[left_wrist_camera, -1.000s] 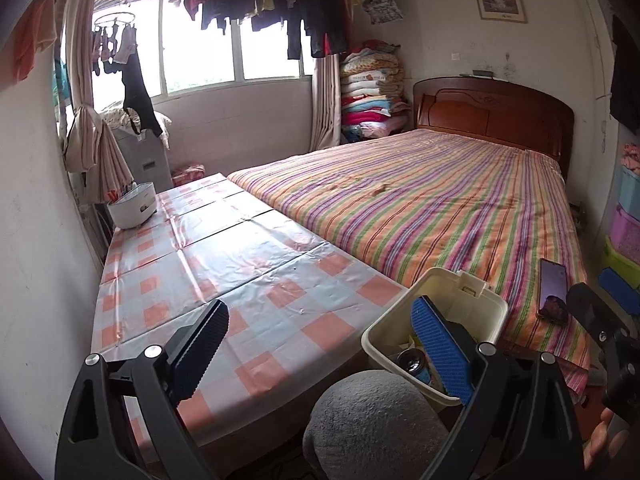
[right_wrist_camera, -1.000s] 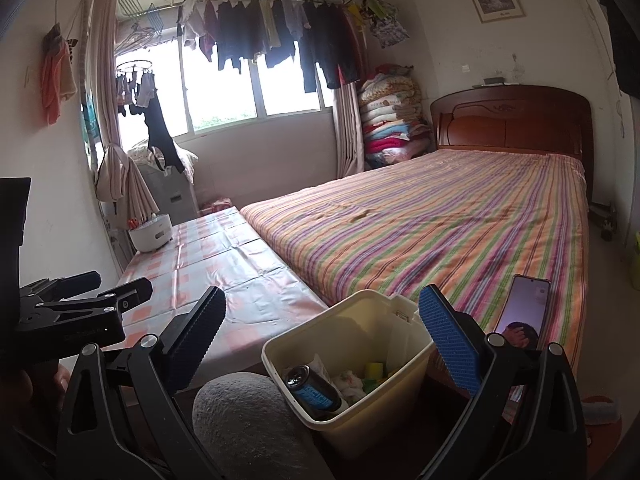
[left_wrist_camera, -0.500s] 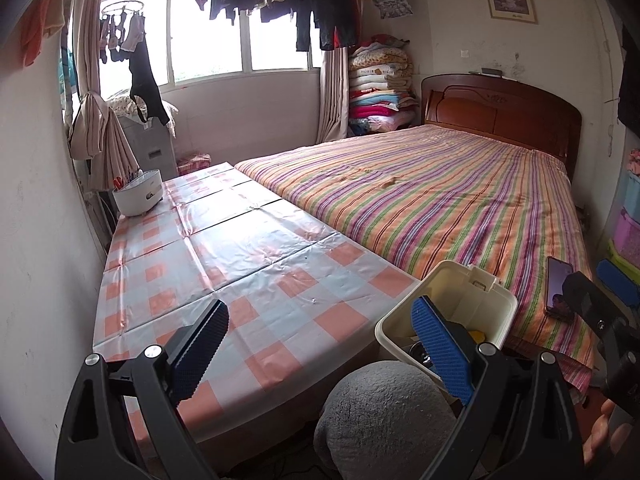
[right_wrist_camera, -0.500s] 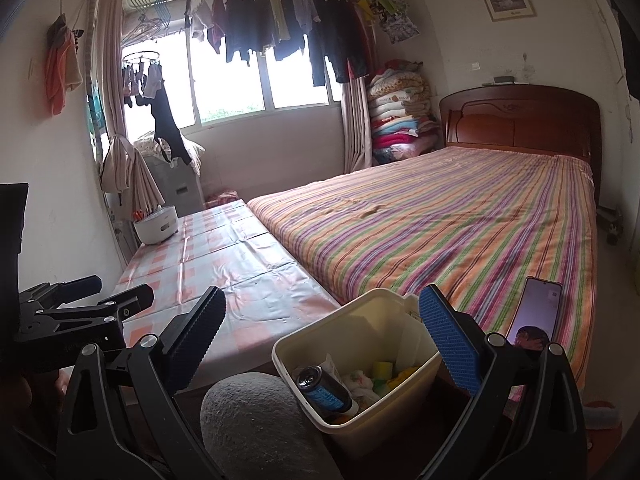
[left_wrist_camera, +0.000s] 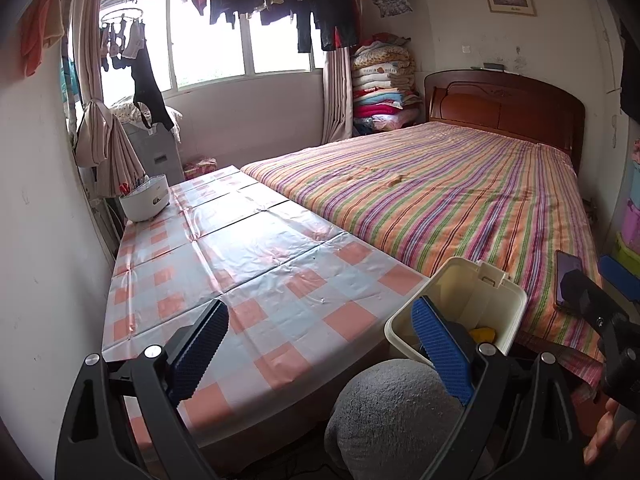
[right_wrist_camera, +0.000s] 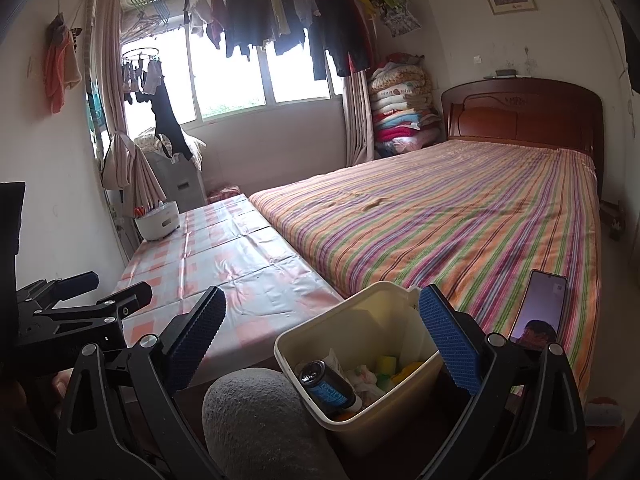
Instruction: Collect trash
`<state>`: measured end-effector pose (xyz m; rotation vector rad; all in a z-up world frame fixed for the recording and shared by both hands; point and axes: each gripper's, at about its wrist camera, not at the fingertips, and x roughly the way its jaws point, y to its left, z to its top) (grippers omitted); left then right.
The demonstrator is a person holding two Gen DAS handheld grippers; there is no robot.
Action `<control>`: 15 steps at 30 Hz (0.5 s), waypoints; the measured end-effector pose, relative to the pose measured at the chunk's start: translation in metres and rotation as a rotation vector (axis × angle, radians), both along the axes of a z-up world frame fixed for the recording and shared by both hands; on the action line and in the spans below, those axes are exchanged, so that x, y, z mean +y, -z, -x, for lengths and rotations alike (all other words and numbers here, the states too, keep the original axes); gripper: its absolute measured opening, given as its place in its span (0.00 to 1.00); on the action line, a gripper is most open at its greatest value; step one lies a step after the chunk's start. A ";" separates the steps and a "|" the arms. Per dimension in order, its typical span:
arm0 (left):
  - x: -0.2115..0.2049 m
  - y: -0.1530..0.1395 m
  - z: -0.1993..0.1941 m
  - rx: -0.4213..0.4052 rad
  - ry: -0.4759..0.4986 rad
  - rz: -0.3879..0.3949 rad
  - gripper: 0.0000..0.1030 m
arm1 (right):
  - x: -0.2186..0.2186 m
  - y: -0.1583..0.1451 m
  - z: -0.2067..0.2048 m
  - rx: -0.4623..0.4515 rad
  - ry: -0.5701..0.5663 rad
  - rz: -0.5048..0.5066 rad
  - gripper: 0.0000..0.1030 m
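A cream plastic bin stands at the bed's foot, holding a dark can with a blue label, crumpled white paper and yellow-green bits. The same bin shows at lower right in the left wrist view, with a yellow piece inside. My right gripper hangs open just above and in front of the bin, holding nothing. My left gripper is open and empty over the near edge of the checked table. A small tan scrap lies on the striped bed.
A grey fuzzy cushion sits low between table and bin. A phone lies on the bed's near corner. A white round container stands at the table's far end. Headboard, folded quilts and hanging clothes line the back.
Both grippers have drawn back and risen a little, so the views show more of the table and window. The jaws stay open and the bin has not moved.
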<state>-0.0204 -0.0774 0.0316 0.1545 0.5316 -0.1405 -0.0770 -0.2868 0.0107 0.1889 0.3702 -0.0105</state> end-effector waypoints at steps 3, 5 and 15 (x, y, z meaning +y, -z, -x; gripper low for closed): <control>0.003 0.001 -0.001 0.012 0.002 0.021 0.88 | 0.001 0.000 0.000 0.002 0.000 0.000 0.93; 0.003 0.002 -0.002 0.021 0.005 0.028 0.88 | 0.001 0.001 -0.001 0.007 -0.002 -0.003 0.93; 0.002 0.006 -0.003 0.040 0.025 0.031 0.88 | 0.000 0.003 -0.002 0.012 -0.002 -0.005 0.93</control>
